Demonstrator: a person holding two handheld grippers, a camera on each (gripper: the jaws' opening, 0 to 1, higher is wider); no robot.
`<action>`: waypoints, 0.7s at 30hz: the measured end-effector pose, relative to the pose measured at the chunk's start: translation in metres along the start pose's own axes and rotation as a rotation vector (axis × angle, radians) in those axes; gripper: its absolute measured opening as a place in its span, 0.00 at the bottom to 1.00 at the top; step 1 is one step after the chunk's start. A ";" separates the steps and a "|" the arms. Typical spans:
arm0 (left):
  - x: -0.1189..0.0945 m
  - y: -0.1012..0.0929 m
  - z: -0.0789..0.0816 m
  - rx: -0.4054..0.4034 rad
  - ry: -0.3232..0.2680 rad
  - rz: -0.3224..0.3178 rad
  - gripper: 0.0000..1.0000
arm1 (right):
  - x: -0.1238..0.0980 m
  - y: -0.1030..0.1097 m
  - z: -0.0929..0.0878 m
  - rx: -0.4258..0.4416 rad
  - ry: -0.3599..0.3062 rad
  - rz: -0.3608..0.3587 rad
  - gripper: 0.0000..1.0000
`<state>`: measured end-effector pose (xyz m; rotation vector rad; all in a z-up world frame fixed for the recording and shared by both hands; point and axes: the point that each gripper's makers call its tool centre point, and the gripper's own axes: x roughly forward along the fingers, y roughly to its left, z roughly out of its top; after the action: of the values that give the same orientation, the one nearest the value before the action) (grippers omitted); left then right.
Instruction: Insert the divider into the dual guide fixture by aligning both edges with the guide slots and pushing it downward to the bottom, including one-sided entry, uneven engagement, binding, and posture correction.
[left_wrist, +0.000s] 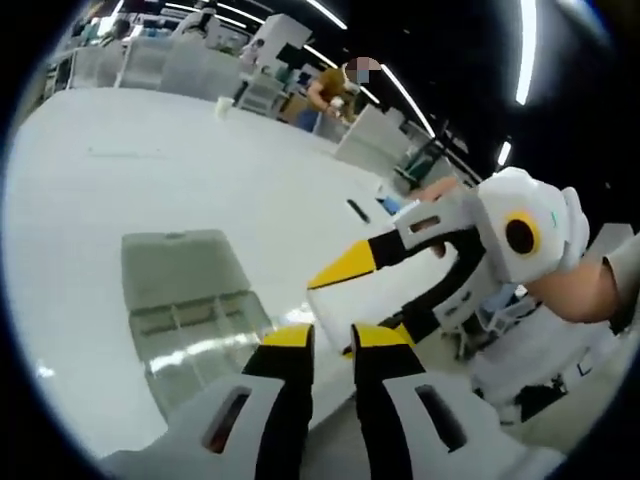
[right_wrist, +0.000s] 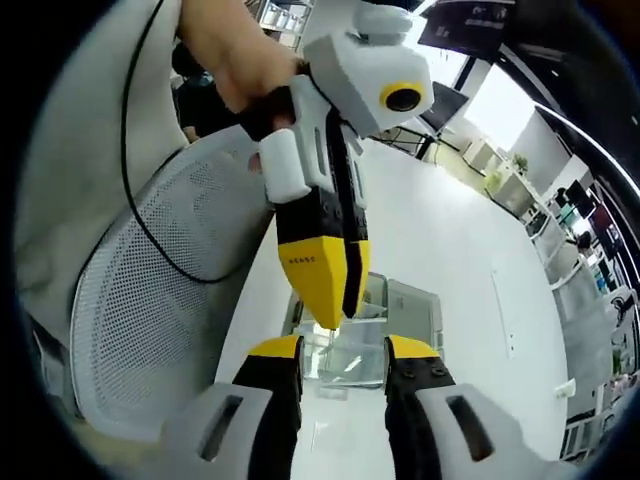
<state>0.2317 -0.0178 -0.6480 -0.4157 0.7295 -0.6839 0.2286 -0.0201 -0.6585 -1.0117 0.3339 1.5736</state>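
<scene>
No legible txt; tiny print on the left tongs (right_wrist: 335, 300) yellow tip, too blurry.

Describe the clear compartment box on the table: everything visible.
The clear box is a shallow tray of see-through plastic, rectangular, with thin inner walls that split it into several compartments. It lies flat on the white table, near its edge. In the right gripper view the box sits beyond the left tool, whose yellow tips hang in front of it. Contact cannot be judged. Its contents are too faint to tell.
</scene>
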 end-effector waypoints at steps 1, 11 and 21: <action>0.001 0.000 0.000 -0.005 0.000 -0.001 0.12 | 0.000 0.000 0.001 -0.002 0.001 -0.002 0.27; 0.001 0.000 0.003 -0.066 -0.017 -0.011 0.08 | -0.001 0.001 0.006 -0.013 -0.011 -0.007 0.27; 0.001 0.000 0.002 -0.112 -0.014 -0.011 0.03 | -0.005 0.000 0.008 -0.018 -0.015 -0.021 0.27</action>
<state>0.2339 -0.0188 -0.6468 -0.5270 0.7551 -0.6517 0.2251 -0.0177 -0.6505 -1.0135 0.2986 1.5674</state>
